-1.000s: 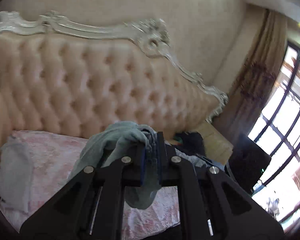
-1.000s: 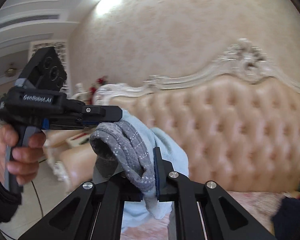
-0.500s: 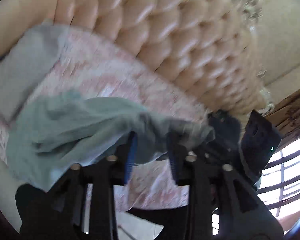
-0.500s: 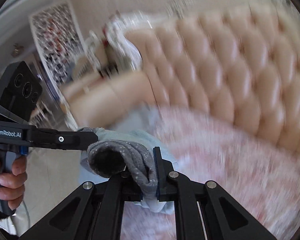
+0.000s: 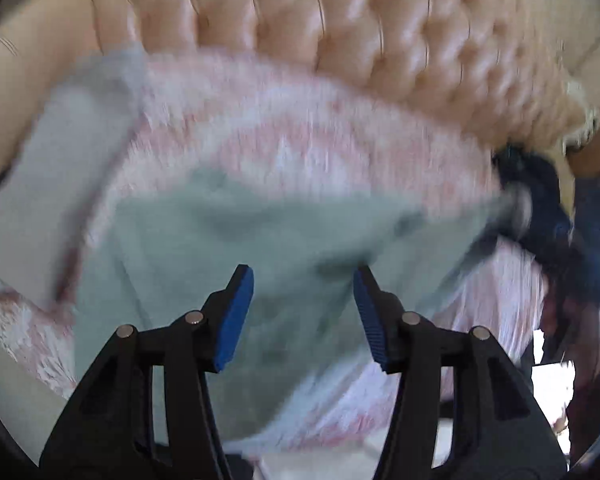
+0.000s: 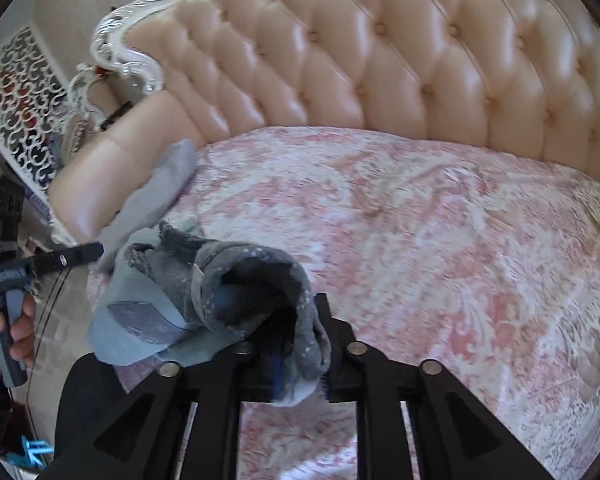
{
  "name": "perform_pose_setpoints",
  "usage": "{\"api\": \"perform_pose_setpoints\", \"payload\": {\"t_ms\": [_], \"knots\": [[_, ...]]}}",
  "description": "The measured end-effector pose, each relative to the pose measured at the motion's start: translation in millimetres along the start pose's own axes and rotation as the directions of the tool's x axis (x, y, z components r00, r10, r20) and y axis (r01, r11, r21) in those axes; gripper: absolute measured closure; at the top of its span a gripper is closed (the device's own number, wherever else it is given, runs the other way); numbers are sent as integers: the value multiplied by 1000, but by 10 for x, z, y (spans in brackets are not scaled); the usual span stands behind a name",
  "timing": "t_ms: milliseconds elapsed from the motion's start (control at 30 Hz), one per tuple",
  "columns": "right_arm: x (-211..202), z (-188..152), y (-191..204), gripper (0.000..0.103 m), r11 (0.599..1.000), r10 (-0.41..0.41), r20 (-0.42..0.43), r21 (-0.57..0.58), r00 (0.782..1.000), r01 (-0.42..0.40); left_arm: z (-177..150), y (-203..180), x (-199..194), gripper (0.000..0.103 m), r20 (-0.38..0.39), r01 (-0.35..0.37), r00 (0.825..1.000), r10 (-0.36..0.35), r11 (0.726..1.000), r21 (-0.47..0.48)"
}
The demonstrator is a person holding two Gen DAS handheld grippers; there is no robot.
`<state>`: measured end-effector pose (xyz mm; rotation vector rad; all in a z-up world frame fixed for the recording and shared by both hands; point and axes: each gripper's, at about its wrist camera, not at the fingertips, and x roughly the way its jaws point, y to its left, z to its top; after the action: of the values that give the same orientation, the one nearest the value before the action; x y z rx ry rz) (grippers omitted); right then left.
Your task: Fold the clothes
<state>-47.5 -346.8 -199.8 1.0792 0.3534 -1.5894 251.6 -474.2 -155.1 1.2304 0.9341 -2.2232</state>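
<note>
On pink bed cover (image 6: pixel 440 240), right tongs (image 6: pixel 296 344) clamp grey cuff (image 6: pixel 260 276) of pale garment (image 5: pixel 260 232); left tongs (image 5: pixel 303 300) spread wide, gripping nothing.

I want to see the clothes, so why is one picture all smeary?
Left wrist view: motion blur smears the light blue garment and pink bedspread; only the left gripper looks sharp. Right wrist view: mostly sharp, fisheye-curved headboard, glare on its tufts.

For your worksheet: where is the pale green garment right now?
In the left wrist view the pale green garment lies spread on the pink bedspread, just beyond the open left hand-held gripper.
</note>
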Motion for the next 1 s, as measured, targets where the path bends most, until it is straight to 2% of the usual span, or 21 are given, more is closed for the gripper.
{"api": "perform_pose_setpoints", "payload": {"t_ms": [33, 100, 200, 300, 400, 433, 467, 500, 533, 567, 600, 667, 800, 967, 1000], "knots": [[-22, -23, -68, 48, 1000, -7, 2, 24, 1000, 7, -74, 25, 74, 47, -43, 20, 999, -20, 1000, 3], [-95, -70, -204, 36, 997, -17, 20, 81, 1000, 15, -175, -29, 39, 47, -23, 35, 999, -34, 998, 48], [-290, -142, -353, 35, 989, -41, 63, 142, 997, 32, -262, -156, -42, 38, 48, 26, 998, -33, 990, 142], [-409, -208, -355, 35, 988, -40, 84, 151, 996, 27, -227, -330, -11, 38, 55, 47, 997, -61, 973, 227], [-432, -313, -292, 35, 986, -13, 83, 167, 996, -1, -215, -594, 63, 30, 44, 76, 994, -96, 941, 330], [-427, -347, -271, 34, 985, -2, 85, 173, 996, -13, -229, -666, 150, 30, 40, 52, 997, -71, 928, 368], [-422, -382, -250, 34, 983, 9, 86, 179, 996, -25, -251, -724, 268, 31, 29, 4, 999, -18, 916, 402], [-418, -416, -229, 34, 982, 20, 88, 186, 996, -36, -272, -781, 389, 47, 20, -43, 999, 38, 899, 435], [-374, -446, -218, 30, 981, 26, 81, 191, 996, -41, -251, -747, 456, 93, -19, -22, 999, 33, 910, 413], [-312, -473, -211, 27, 980, 28, 70, 195, 997, -41, -226, -705, 518, 93, -61, 4, 998, 21, 923, 385], [-250, -501, -204, 23, 979, 30, 59, 199, 998, -42, -205, -659, 492, 93, -65, 26, 998, -3, 932, 360], [-106, -572, -182, 23, 974, 45, 46, 219, 998, -54, -163, -567, 424, 93, -65, 70, 997, -52, 948, 311], [72, -652, -97, 23, 961, 100, 83, 249, 992, -118, -113, -475, 383, 93, -59, 70, 997, -55, 956, 284], [294, -752, 9, 23, 939, 165, 131, 282, 977, -197, -137, -500, 364, 93, -63, 68, 997, -51, 953, 295], [339, -772, 30, 27, 934, 178, 141, 288, 974, -212, -144, -493, 355, 93, -62, 69, 997, -53, 953, 294]]}}
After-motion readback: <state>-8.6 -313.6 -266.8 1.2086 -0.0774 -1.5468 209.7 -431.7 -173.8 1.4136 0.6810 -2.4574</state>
